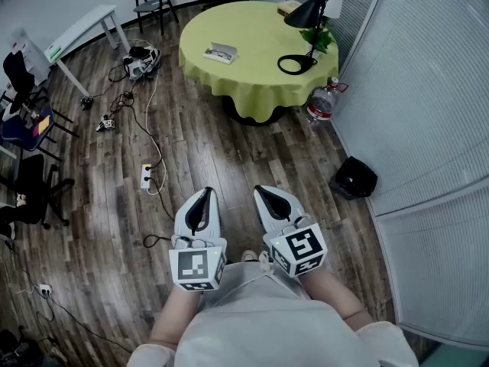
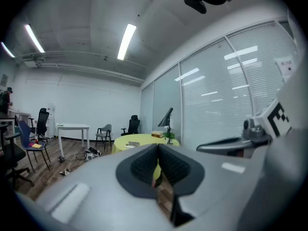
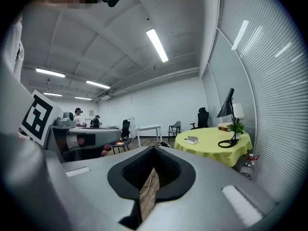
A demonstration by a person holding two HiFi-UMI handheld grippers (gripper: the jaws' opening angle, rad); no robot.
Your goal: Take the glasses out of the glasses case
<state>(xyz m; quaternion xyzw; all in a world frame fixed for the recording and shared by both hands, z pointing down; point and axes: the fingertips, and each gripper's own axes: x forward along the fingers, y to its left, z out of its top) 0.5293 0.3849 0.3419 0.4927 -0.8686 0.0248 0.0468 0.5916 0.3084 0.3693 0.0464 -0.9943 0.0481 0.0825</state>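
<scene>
left tongs [image 1: 205, 195] closed, empty | right tongs [image 1: 264, 192] closed, empty | held low, side by side (pointing forward)

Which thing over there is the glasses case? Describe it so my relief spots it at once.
Look at the round table with the yellow-green cloth, at the top of the head view. The lamp, plant and book crowd its right side; the case lies alone on the left. It is the small, flat, pale thing, apparently lying open.
</scene>
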